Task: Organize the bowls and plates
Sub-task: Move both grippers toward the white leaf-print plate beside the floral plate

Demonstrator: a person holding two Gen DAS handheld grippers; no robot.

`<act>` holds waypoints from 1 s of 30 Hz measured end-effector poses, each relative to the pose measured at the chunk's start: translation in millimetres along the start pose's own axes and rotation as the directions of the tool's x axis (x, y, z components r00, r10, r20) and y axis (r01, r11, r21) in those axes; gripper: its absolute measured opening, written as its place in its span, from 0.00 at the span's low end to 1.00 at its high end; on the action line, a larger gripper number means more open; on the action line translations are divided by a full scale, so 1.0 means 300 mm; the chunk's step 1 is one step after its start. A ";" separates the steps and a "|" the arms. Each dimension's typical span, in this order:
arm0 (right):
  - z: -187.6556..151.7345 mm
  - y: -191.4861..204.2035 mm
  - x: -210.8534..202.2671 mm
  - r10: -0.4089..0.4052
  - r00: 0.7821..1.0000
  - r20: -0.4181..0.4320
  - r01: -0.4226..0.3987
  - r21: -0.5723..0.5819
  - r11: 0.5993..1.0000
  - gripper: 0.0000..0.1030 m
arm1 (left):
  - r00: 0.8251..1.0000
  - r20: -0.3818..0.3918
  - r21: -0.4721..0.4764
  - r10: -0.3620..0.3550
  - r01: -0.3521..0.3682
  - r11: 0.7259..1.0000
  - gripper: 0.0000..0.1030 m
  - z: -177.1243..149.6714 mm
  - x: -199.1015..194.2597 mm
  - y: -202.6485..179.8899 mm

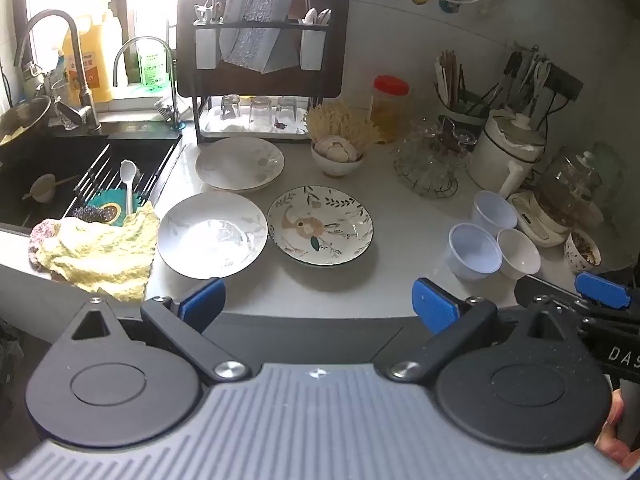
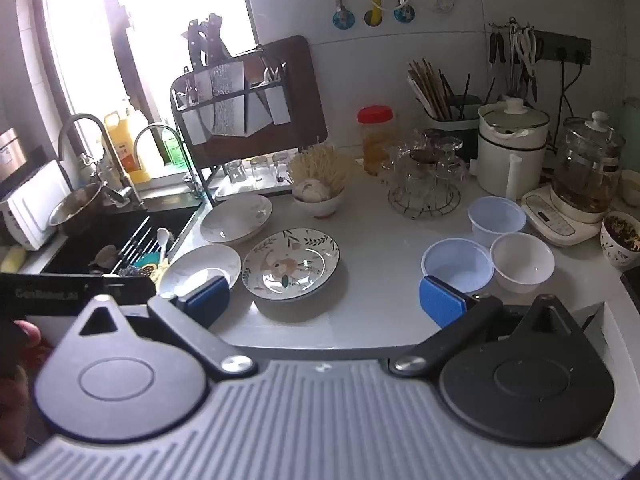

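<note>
Lying on the grey countertop (image 1: pixel 384 184) are three plates. The flowered plate (image 1: pixel 320 225) with a dark rim sits in the middle, and the white plate (image 1: pixel 212 234) is just beside it on the sink side, their rims nearly touching. Behind them the far white plate (image 1: pixel 239 164) rests in front of the dish rack (image 1: pixel 262 60). On the other side of the counter, well apart from the plates, stand three small bowls close together: a bluish plastic bowl (image 1: pixel 474 251), a white bowl (image 1: pixel 519 253) touching it, and a second plastic bowl (image 1: pixel 494 212) behind.

The left gripper (image 1: pixel 319 305) hovers over the front edge of the counter with its blue pads spread fully wide, and nothing is between them. The right gripper (image 2: pixel 325 299) is also spread fully wide and holds nothing; in its view the flowered plate lies just ahead of the pads.

Further out, a yellow cloth (image 1: pixel 96 250) lies on the edge of the sink (image 1: pixel 32 160), next to the white plate. A small bowl with garlic (image 1: pixel 337 155) stands behind the flowered plate.
</note>
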State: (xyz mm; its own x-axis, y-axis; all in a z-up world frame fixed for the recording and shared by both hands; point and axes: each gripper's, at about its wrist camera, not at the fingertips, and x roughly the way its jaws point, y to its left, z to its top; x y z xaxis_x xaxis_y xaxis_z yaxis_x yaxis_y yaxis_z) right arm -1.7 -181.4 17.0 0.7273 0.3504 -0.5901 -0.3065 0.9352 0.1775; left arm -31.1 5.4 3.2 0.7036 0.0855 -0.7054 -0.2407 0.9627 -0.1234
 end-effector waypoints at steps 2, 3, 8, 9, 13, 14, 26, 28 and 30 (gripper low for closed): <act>0.001 0.000 -0.001 0.005 1.000 0.000 -0.005 -0.005 1.000 1.00 | 1.000 0.011 -0.005 0.004 -0.004 1.000 0.98 -0.001 -0.007 0.001; 0.001 0.000 -0.002 0.005 1.000 0.000 -0.005 -0.006 1.000 1.00 | 1.000 0.015 -0.005 0.007 -0.006 1.000 0.98 0.000 -0.010 0.001; -0.002 0.002 -0.011 0.014 1.000 0.011 -0.014 -0.016 1.000 1.00 | 1.000 0.020 -0.011 0.005 -0.004 1.000 0.98 -0.002 -0.015 0.004; -0.005 0.003 -0.013 0.004 1.000 0.009 -0.004 -0.017 1.000 1.00 | 1.000 0.024 -0.012 0.004 -0.004 1.000 0.98 -0.002 -0.017 0.004; -0.016 -0.015 -0.018 0.010 1.000 0.006 -0.009 -0.019 1.000 1.00 | 1.000 0.026 -0.014 -0.006 0.006 1.000 0.98 0.002 -0.018 -0.001; -0.016 -0.018 -0.014 0.010 1.000 -0.002 -0.010 -0.012 1.000 1.00 | 0.999 0.031 -0.013 -0.006 0.007 1.000 0.98 0.001 -0.021 -0.002; -0.021 -0.033 -0.009 0.007 1.000 -0.021 -0.007 -0.005 1.000 1.00 | 1.000 0.022 -0.004 -0.008 0.009 1.000 0.98 -0.001 -0.016 -0.009; -0.022 -0.033 -0.008 0.006 1.000 -0.028 -0.006 0.001 1.000 1.00 | 1.000 0.018 -0.003 -0.013 0.013 1.000 0.98 -0.002 -0.010 -0.012; -0.020 -0.035 -0.003 0.004 1.000 -0.028 -0.004 0.009 1.000 1.00 | 1.000 0.007 -0.004 -0.020 0.020 1.000 0.98 -0.008 0.003 -0.013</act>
State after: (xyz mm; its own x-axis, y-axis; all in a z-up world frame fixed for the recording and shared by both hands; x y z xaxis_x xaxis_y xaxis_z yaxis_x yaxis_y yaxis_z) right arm -2.8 -191.8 11.0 0.7086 0.3526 -0.6112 -0.3037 0.9343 0.1869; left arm -31.1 1.1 1.2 0.7127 0.0682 -0.6982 -0.2293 0.9632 -0.1400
